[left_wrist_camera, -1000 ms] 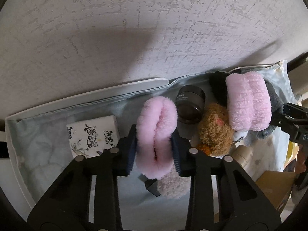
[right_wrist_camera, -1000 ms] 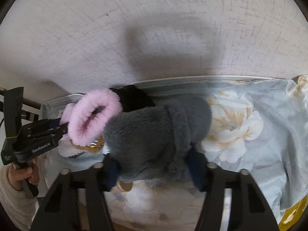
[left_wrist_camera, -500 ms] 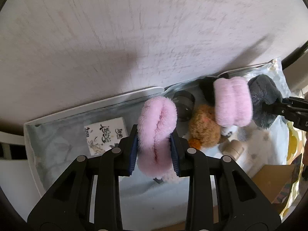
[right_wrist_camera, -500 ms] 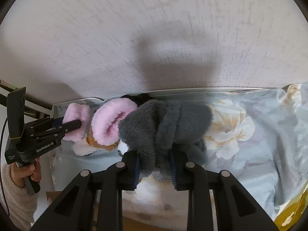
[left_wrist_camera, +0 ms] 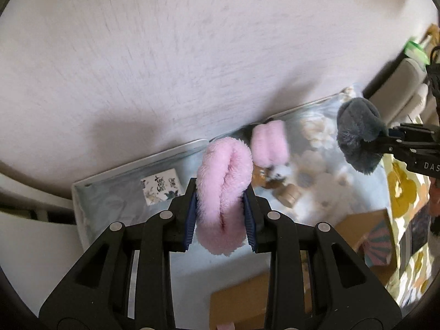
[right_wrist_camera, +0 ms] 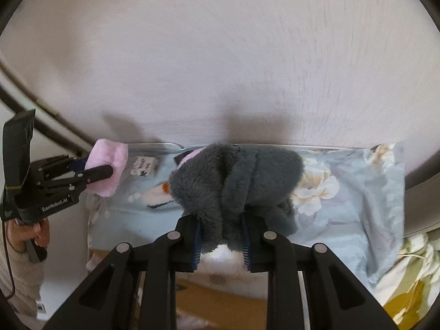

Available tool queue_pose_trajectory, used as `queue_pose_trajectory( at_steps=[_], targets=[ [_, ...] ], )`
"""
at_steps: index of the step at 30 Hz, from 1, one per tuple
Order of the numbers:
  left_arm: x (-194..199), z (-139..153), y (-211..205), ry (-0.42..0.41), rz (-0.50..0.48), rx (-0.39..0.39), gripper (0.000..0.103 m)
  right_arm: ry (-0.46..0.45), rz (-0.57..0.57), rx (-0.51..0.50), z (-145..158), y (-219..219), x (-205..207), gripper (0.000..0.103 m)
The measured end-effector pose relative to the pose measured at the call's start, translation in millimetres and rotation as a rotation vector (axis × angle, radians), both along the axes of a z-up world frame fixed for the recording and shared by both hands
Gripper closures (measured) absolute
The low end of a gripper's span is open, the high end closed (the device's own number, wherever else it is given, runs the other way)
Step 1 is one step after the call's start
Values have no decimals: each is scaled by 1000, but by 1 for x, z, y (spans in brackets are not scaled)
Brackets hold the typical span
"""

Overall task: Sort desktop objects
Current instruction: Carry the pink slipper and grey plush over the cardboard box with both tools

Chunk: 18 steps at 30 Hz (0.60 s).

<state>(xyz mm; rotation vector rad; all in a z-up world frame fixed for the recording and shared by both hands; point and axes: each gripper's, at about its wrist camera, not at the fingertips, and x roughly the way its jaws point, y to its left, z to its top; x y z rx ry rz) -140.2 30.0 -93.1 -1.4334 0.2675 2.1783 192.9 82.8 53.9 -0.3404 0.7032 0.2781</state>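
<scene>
Left gripper (left_wrist_camera: 222, 214) clamped around pink fluffy earmuff (left_wrist_camera: 224, 189).

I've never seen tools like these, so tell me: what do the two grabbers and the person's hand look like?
Both are matte black plastic frames with triangular cut-outs and silver rivets. Each finger ends in a ribbed dark-blue pad. The left gripper has white lettering on its side and a black cable hanging below; the right gripper has white letters too. The bare hand on its handle wears a fuzzy beige sleeve.
</scene>
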Motion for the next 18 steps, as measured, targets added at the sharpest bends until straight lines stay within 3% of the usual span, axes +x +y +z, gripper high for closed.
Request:
queue_pose_trajectory(
  at_steps=[7, 12, 18],
  targets=[
    [54, 37, -1, 28, -85, 22, 76, -18, 76, -48, 11, 3, -56, 81],
    [88, 58, -19, 13, -147, 42, 76, -15, 120, -76, 0, 4, -82, 81],
    [131, 56, -23, -12, -203, 42, 76, 18, 162, -109, -26, 14, -115, 81]
  ],
)
